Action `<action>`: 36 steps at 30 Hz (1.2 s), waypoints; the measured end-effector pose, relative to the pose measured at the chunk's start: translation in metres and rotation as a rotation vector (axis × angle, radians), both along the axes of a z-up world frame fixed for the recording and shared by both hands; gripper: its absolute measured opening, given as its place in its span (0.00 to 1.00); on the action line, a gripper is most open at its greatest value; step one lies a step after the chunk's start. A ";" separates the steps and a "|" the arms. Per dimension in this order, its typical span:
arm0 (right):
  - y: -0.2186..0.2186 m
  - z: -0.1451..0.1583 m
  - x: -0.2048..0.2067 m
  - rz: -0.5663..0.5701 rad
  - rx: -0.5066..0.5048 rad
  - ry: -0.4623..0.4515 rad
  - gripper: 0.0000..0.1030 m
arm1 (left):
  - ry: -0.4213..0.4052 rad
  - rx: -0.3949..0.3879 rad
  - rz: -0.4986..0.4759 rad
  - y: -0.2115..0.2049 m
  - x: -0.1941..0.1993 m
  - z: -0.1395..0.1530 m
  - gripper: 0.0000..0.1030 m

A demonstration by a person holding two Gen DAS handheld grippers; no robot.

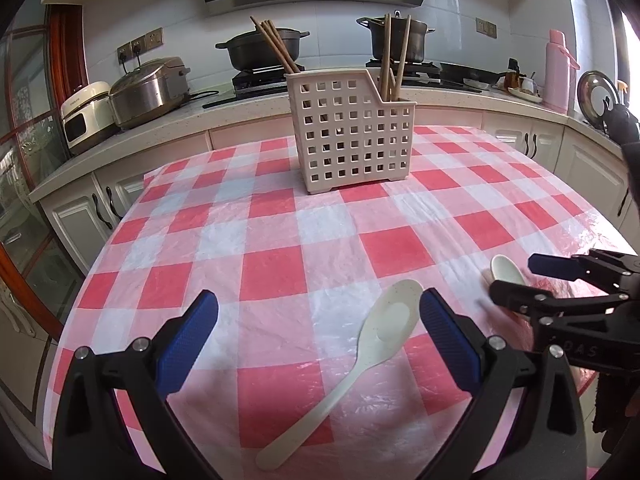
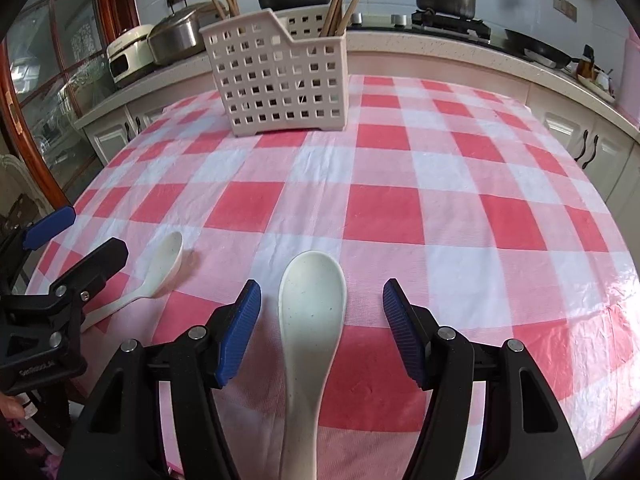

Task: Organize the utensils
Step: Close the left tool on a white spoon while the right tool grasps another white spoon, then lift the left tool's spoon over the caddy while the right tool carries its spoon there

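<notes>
Two cream spoons lie on the red-and-white checked tablecloth point(image 1: 280, 240). One spoon point(image 1: 360, 356) lies between the fingers of my open left gripper point(image 1: 320, 312), its bowl near the right finger. The other spoon point(image 2: 310, 320) lies between the blue-padded fingers of my open right gripper point(image 2: 322, 300), untouched; only its bowl point(image 1: 508, 270) shows in the left wrist view. A beige perforated utensil basket point(image 1: 352, 136) stands upright at the table's far side with wooden chopsticks point(image 1: 394, 56) in it. The basket point(image 2: 280, 76) also shows in the right wrist view, as does the first spoon point(image 2: 154, 276).
Behind the table runs a counter point(image 1: 160, 128) with a rice cooker point(image 1: 148, 90), black pots point(image 1: 260, 48) on a stove and a pink flask point(image 1: 558, 68). The table's edges fall off at left and right, white cabinets point(image 2: 580, 140) beyond.
</notes>
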State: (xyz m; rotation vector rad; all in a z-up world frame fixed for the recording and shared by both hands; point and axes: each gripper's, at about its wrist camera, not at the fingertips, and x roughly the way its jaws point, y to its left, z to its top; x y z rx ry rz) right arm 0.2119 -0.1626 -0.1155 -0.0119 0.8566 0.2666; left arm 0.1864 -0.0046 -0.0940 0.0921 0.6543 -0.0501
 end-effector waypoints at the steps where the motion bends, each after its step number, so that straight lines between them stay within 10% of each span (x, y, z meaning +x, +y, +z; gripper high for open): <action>1: 0.001 0.000 0.001 0.003 -0.001 0.003 0.59 | 0.005 -0.003 -0.003 0.000 0.001 -0.001 0.95; 11: 0.004 -0.003 0.011 0.015 -0.005 0.025 0.34 | 0.063 -0.021 -0.045 -0.007 0.010 -0.012 0.87; 26: -0.021 0.010 0.001 -0.017 0.071 -0.038 0.33 | 0.164 -0.008 -0.121 -0.034 0.028 -0.027 0.62; 28: -0.024 0.010 0.000 -0.021 0.079 -0.041 0.33 | 0.190 -0.008 -0.133 -0.037 0.031 -0.032 0.42; 36: -0.027 0.013 -0.003 -0.028 0.089 -0.061 0.33 | 0.210 -0.060 -0.145 -0.034 0.033 -0.033 0.12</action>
